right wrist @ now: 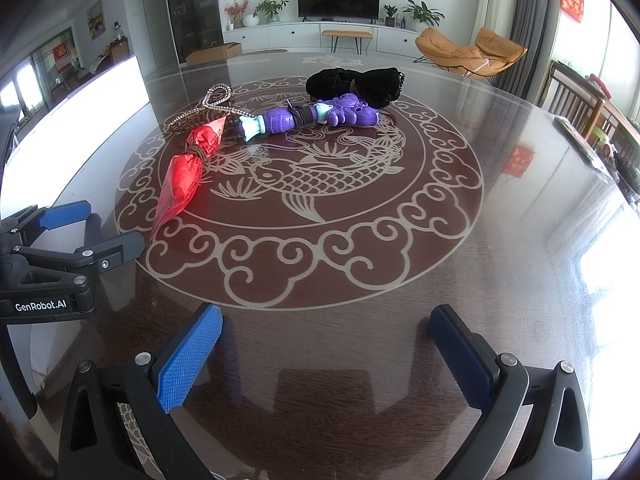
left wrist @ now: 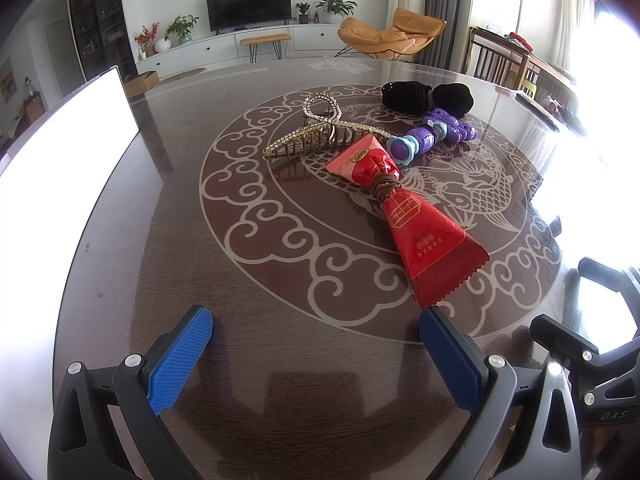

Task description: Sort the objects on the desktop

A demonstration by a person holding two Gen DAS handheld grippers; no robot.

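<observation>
A red foil packet (left wrist: 404,204) (right wrist: 186,170), cinched in the middle by a brown hair tie, lies on the dark round table (left wrist: 180,248) (right wrist: 500,280). Behind it rest a gold rhinestone hair claw (left wrist: 320,136) (right wrist: 208,110), a purple and teal toy (left wrist: 436,136) (right wrist: 316,118) wrapped by another brown tie, and a black velvet bundle (left wrist: 424,96) (right wrist: 356,82). My left gripper (left wrist: 316,326) (right wrist: 108,226) is open, its right fingertip close to the packet's near end. My right gripper (right wrist: 326,330) (left wrist: 568,296) is open and holds nothing, over bare table.
A bright white panel (left wrist: 60,152) (right wrist: 80,112) stands along the table's left edge. Wooden chairs (right wrist: 576,108) line the right side. A living room with a TV (left wrist: 248,6) and an orange lounge chair (right wrist: 472,54) lies beyond.
</observation>
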